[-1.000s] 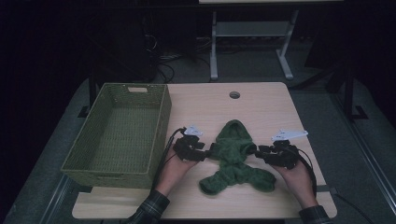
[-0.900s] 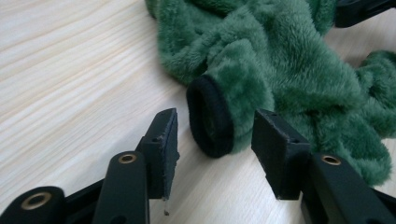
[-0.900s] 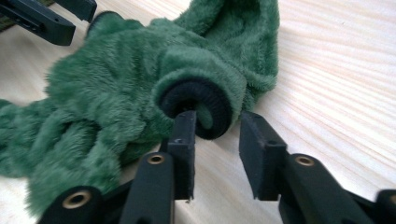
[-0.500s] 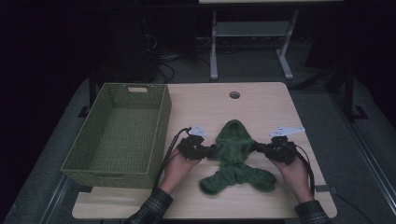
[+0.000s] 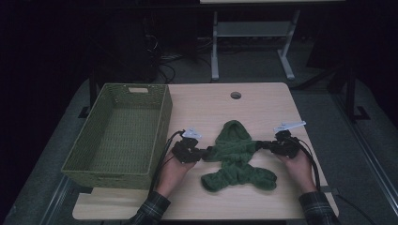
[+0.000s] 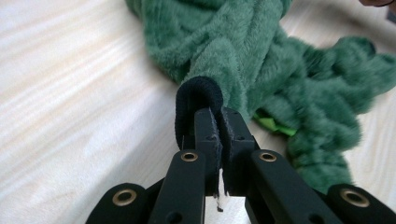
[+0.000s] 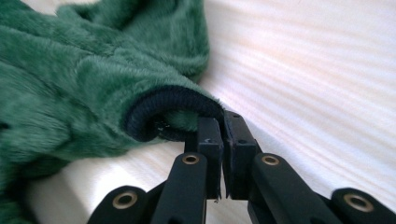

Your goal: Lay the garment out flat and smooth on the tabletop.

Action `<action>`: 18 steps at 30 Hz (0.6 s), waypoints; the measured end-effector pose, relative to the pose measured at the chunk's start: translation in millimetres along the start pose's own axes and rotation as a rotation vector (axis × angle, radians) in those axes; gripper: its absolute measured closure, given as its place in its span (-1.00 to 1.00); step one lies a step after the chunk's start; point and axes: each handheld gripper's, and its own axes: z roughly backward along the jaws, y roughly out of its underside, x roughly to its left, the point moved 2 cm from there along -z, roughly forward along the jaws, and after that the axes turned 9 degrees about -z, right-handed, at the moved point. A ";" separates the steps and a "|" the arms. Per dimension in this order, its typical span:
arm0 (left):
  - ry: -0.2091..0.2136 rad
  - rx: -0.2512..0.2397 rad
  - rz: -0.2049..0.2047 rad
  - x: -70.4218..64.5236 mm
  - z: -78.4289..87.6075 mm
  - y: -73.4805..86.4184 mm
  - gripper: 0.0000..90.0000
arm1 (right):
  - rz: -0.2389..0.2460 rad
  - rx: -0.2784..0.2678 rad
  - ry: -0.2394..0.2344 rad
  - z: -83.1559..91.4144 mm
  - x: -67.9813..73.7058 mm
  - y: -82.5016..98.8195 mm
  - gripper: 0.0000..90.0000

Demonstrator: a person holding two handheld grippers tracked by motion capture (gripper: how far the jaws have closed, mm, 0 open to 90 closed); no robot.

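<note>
A green fleece hooded garment (image 5: 234,151) lies spread on the wooden table (image 5: 263,108), hood pointing away from me, legs toward the near edge. My left gripper (image 5: 205,153) is at the end of its left sleeve. In the left gripper view the left gripper (image 6: 219,114) is shut on that sleeve's dark cuff (image 6: 198,93), which folds over the jaw tips. My right gripper (image 5: 260,145) is at the other sleeve. In the right gripper view the right gripper (image 7: 222,121) is shut on the edge of that sleeve's dark ribbed cuff (image 7: 168,100). Both cuffs sit low against the tabletop.
An empty green woven basket (image 5: 162,122) stands on the left part of the table, close to my left hand. A round cable hole (image 5: 235,95) sits near the far edge. Bare tabletop lies beyond the hood. A desk frame stands on the dark floor behind.
The right hand has shifted a little along the table at the sleeve end. The left hand has hardly moved. The garment lies much as before.
</note>
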 end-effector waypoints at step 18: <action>-0.047 -0.024 -0.026 3.2 14.4 -23.6 0.32 | -0.008 -0.089 -0.051 38.3 -1.9 -3.1 0.47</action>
